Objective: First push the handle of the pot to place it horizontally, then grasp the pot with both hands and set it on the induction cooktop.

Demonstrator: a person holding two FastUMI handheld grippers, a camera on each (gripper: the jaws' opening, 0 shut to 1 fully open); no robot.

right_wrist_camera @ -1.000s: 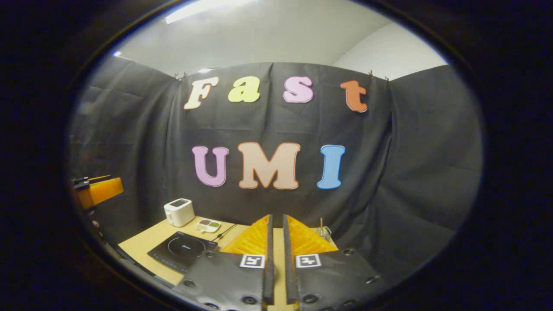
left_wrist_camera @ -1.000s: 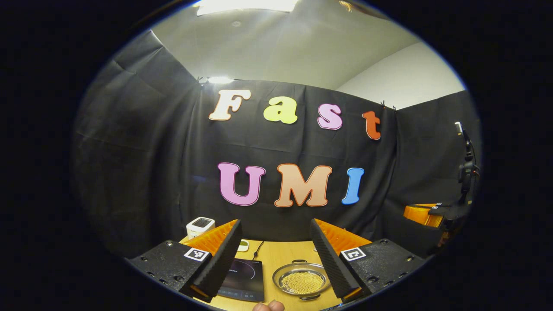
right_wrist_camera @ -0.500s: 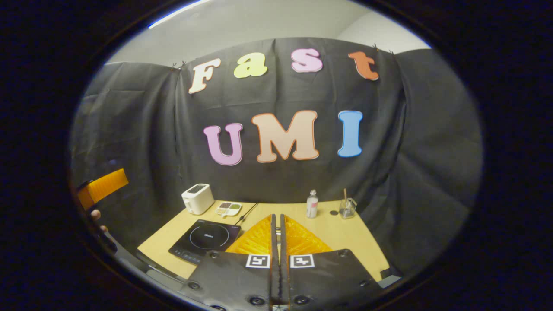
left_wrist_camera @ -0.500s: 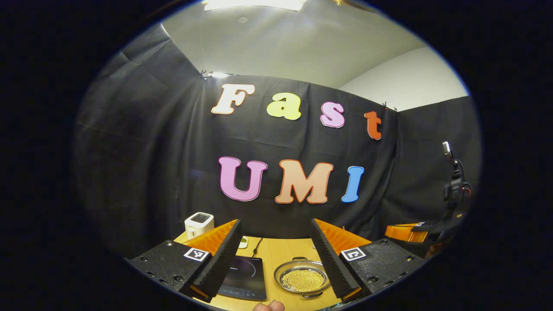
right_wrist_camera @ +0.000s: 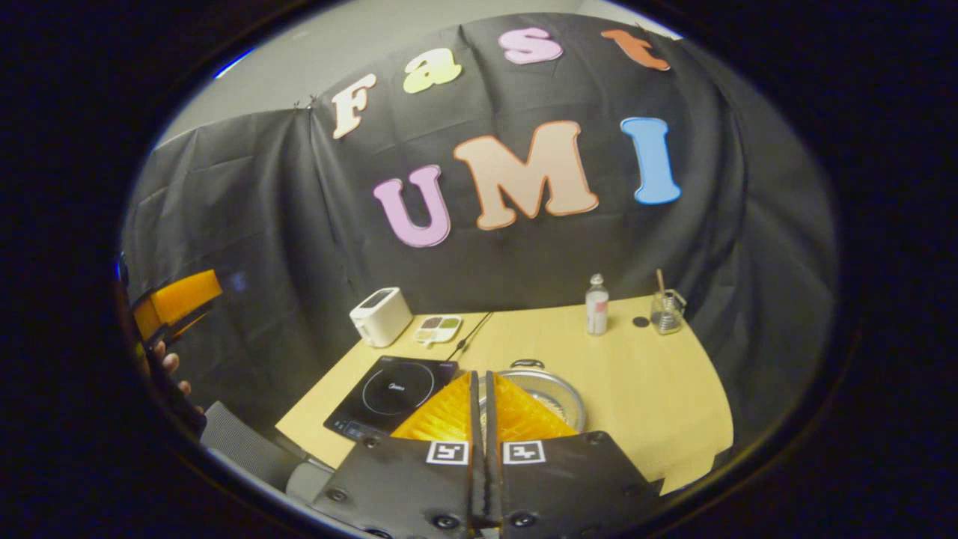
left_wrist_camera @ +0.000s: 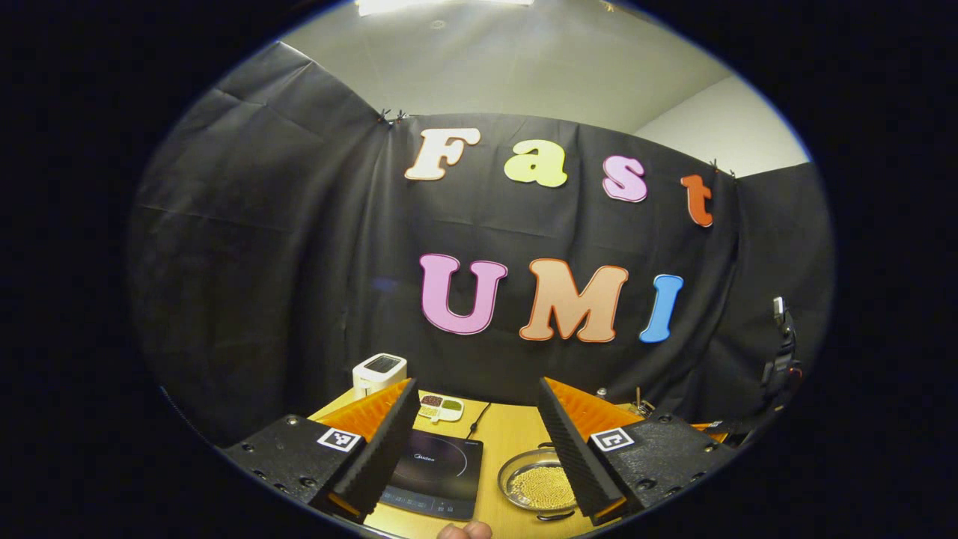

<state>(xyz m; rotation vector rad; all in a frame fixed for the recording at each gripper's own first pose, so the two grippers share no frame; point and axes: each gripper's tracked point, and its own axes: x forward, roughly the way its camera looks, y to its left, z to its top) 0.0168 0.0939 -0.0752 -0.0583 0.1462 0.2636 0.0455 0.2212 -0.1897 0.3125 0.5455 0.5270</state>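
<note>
Pot [left_wrist_camera: 540, 486] beside induction cooktop [left_wrist_camera: 438, 473]

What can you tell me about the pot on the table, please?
The pot is a shallow, round, shiny metal pan, lidless, holding a bed of small yellowish grains. It has two small loop handles, one toward the far wall and one toward the near edge, as the left gripper view shows. It sits upright on the table, just right of the cooktop and apart from it. The right gripper's fingers partly hide it; nothing visibly touches it.
</note>
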